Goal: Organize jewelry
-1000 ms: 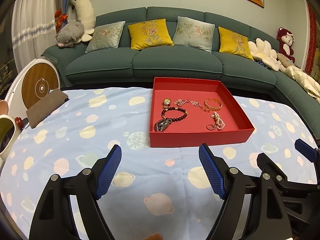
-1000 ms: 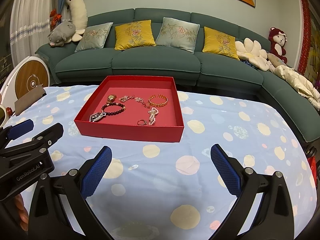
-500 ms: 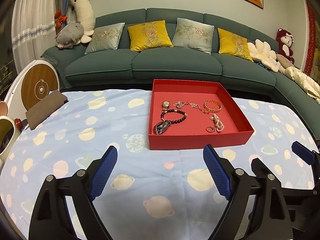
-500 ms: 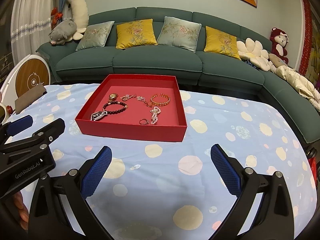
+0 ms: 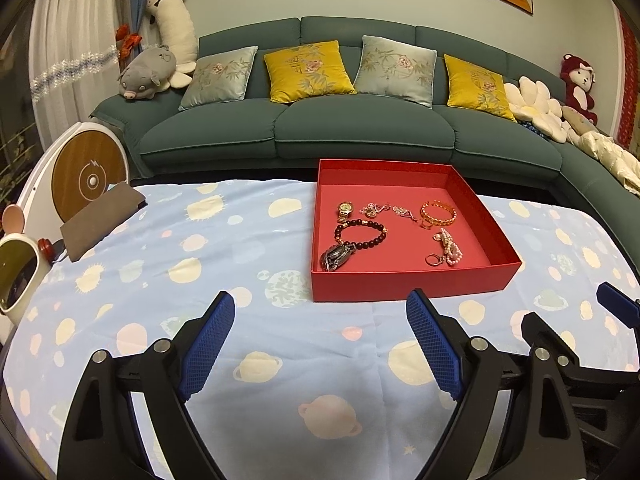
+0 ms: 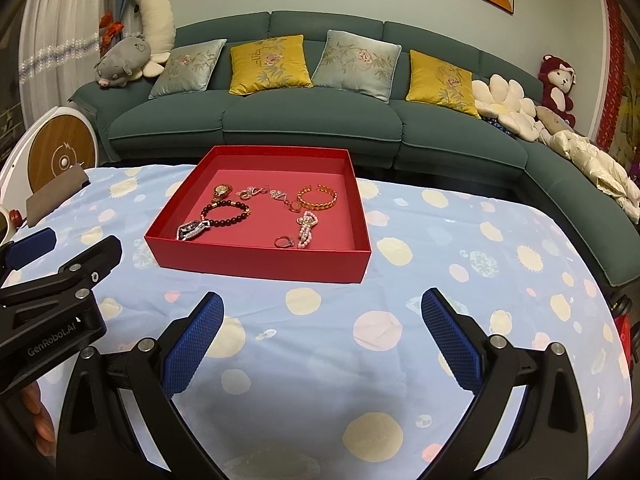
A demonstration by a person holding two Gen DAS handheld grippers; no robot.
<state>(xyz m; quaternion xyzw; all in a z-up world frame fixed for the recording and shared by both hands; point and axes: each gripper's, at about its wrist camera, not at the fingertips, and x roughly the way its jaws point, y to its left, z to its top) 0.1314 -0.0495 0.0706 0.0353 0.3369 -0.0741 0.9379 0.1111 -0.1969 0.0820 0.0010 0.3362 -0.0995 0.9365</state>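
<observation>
Tray [image 5: 404,284] beyond empty jaws (jewelry [image 5: 362,234] inside)

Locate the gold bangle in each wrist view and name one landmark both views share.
Left wrist view: gold bangle lies right of centre, in the red tray's far right part.
Right wrist view: gold bangle lies near centre, again in the red tray's far right part.
Shared landmark: the dark bead bracelet left of it.

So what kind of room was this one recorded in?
Most likely a home living room: a green sectional sofa with cushions, plush toys on its end, framed pictures above, and a cloth-covered table holding the red jewelry tray.
</observation>
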